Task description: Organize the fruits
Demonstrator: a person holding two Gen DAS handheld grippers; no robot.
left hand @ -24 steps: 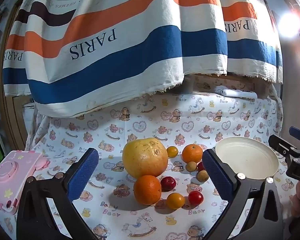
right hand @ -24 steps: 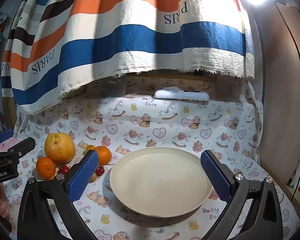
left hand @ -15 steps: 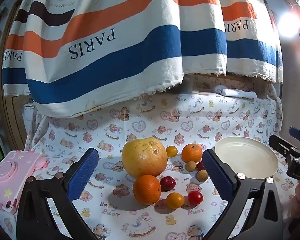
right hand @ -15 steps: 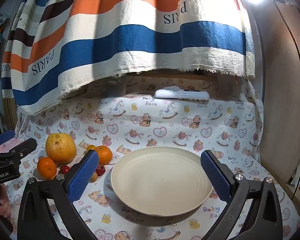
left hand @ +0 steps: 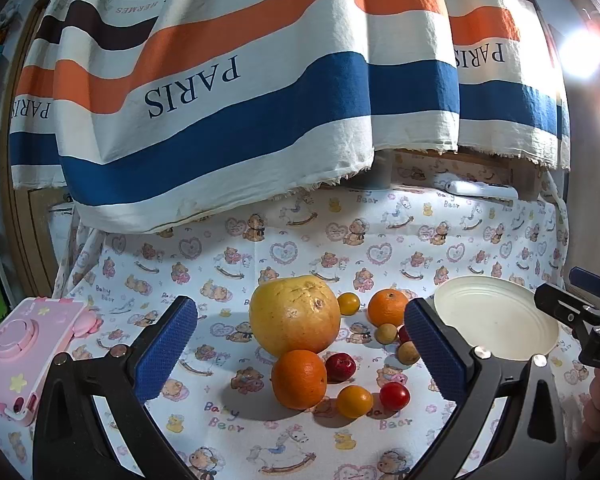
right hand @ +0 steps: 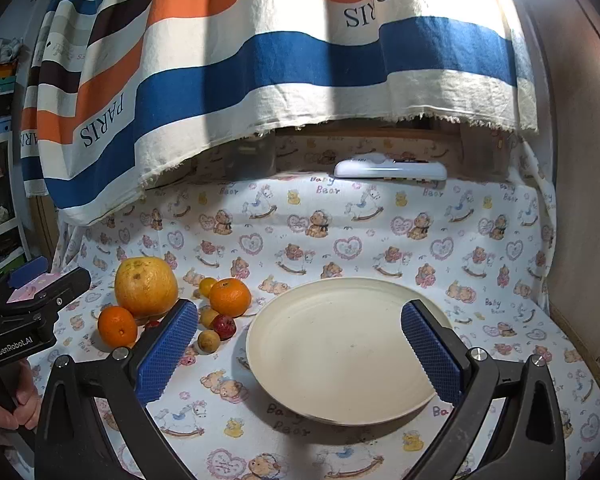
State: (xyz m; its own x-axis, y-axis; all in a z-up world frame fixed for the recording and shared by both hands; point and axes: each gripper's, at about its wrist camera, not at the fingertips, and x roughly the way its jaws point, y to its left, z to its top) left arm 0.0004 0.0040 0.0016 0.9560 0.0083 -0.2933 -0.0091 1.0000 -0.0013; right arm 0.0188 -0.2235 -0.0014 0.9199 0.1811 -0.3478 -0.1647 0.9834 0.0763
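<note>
Both grippers empty, jaws wide apart, fruit not yet moved.

Left gripper (left hand: 300, 340) jaws spread with nothing clamped; between them sit the large yellow pomelo-like fruit (left hand: 294, 314), a round orange (left hand: 299, 379) touching it at 6 o'clock, a dark red small fruit (left hand: 340, 367), a yellow cherry tomato (left hand: 354, 401) and a red cherry tomato (left hand: 394, 395). Second orange (left hand: 388, 307) at 2 o'clock of the cluster. Right gripper (right hand: 299, 342) jaws equally apart, framing the bare cream round plate (right hand: 340, 344), which lies at 3 o'clock of the fruit on the bear-print cloth worktop (right hand: 340, 240). Judged step: pre-grasp, start of task. Next move likely needs the left jaws lowered around one fruit, then closed gently; round fruit may roll.
</note>
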